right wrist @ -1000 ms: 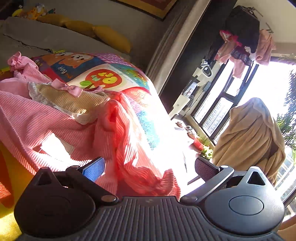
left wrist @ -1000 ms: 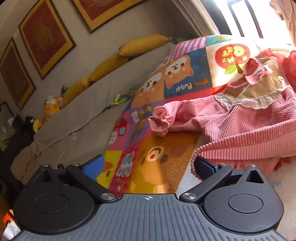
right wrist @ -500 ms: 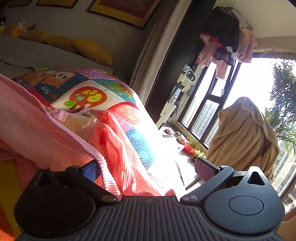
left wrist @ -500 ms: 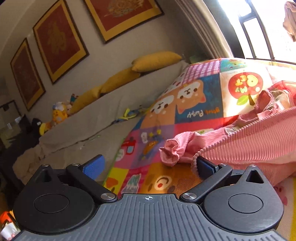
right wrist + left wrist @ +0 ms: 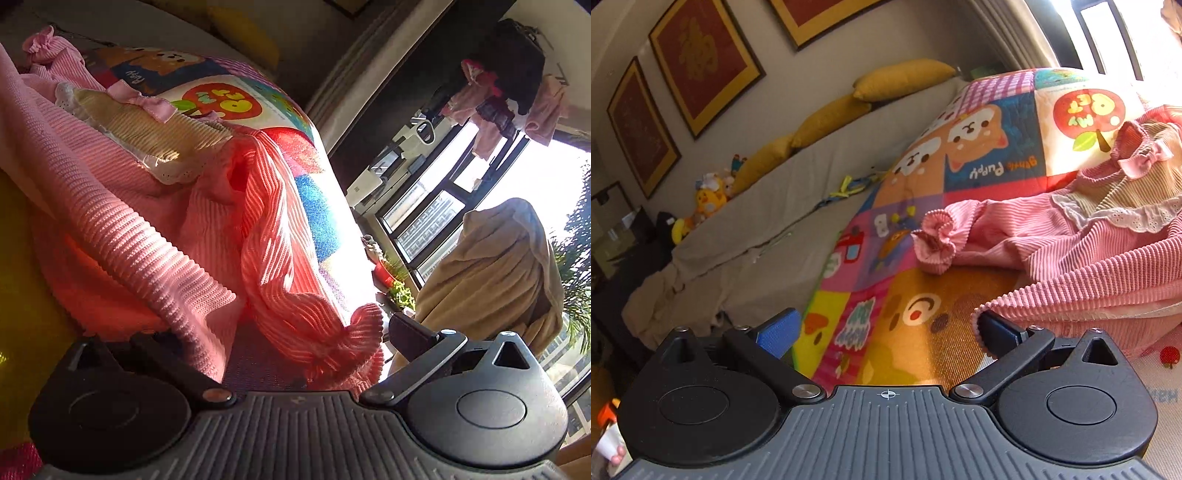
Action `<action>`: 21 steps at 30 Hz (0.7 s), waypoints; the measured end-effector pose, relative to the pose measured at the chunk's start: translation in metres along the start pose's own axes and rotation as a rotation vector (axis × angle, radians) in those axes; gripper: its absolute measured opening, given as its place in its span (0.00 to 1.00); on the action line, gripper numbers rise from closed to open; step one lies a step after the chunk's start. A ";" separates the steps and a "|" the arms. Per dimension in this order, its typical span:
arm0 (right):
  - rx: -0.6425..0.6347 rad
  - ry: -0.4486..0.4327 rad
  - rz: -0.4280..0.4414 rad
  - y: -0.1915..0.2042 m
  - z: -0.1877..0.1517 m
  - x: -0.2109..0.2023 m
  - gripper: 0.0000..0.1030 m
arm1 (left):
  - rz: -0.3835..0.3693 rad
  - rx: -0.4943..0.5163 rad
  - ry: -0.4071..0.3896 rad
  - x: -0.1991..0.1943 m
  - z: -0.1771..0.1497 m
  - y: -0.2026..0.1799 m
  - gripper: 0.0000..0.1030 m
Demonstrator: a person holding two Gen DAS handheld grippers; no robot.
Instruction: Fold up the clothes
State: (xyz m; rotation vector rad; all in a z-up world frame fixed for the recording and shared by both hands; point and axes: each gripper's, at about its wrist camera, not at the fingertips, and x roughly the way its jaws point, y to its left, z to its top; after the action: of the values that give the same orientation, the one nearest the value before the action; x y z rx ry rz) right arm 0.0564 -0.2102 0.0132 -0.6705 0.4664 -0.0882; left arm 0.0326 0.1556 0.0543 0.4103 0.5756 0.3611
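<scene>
Both grippers sit low at the near edge of a pink dress (image 5: 1082,254) on a patchwork mat (image 5: 916,306), with the fold barely begun. The left gripper (image 5: 886,332) is spread wide, nothing clamped — the ribbed hem (image 5: 1034,295) only drapes over its right finger (image 5: 1001,334). The right gripper (image 5: 295,332) also looks spread: its right finger (image 5: 412,334) stands clear, but its left finger is buried under the hem, so whether any cloth is pinched cannot quite be told. By the look of it, the bottom hem is raised toward the body while the dress lies rumpled; the left sleeve (image 5: 936,243) sprawls out to the side, the right sleeve (image 5: 291,291) trails toward the right gripper, and the bow (image 5: 1145,160) and lace bib (image 5: 1123,206) face up beyond. Sleeves in, hem over, smoothing — all of that appears left to do. Against half a second earlier, both views have dropped nearer the mat and the hem that was stretched high across them has slackened and sunk; the bib and bow, then half hidden, show again. Farther off, a grey sofa (image 5: 768,206) with yellow cushions (image 5: 827,118) lines the wall.
</scene>
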 end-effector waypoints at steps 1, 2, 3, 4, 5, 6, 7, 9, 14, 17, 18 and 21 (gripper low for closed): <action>0.018 -0.013 -0.020 -0.006 0.004 -0.001 1.00 | 0.000 0.004 0.005 0.002 0.000 -0.001 1.00; 0.038 -0.027 -0.039 -0.013 0.008 -0.002 1.00 | 0.000 0.006 0.004 0.001 0.000 -0.001 1.00; 0.057 -0.047 -0.047 -0.019 0.010 -0.007 1.00 | 0.001 0.009 0.000 -0.001 0.000 -0.001 1.00; 0.079 -0.083 -0.066 -0.032 0.014 -0.017 1.00 | 0.006 0.012 -0.023 -0.009 0.003 0.001 1.00; 0.099 -0.112 -0.084 -0.043 0.016 -0.028 1.00 | 0.010 0.015 -0.046 -0.017 0.005 0.004 1.00; 0.118 -0.141 -0.102 -0.055 0.018 -0.038 1.00 | 0.016 0.017 -0.070 -0.026 0.007 0.007 1.00; 0.137 -0.169 -0.120 -0.066 0.020 -0.047 1.00 | 0.027 0.018 -0.102 -0.038 0.010 0.011 1.00; 0.168 -0.205 -0.102 -0.086 0.019 -0.067 1.00 | 0.046 0.021 -0.163 -0.063 0.015 0.020 1.00; 0.152 -0.213 -0.044 -0.102 -0.004 -0.104 1.00 | 0.039 0.037 -0.212 -0.117 0.002 0.029 1.00; 0.100 -0.187 -0.011 -0.100 -0.028 -0.123 1.00 | 0.008 0.072 -0.185 -0.141 -0.025 0.024 1.00; 0.092 -0.172 0.007 -0.099 -0.036 -0.128 1.00 | -0.008 0.082 -0.171 -0.148 -0.034 0.023 1.00; 0.081 -0.084 0.199 -0.093 -0.064 -0.136 1.00 | -0.137 0.089 -0.080 -0.158 -0.066 0.018 1.00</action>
State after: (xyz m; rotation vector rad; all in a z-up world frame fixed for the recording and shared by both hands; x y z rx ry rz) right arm -0.0874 -0.2892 0.0789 -0.5432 0.4442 0.1080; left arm -0.1335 0.1196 0.0835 0.4657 0.5398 0.1871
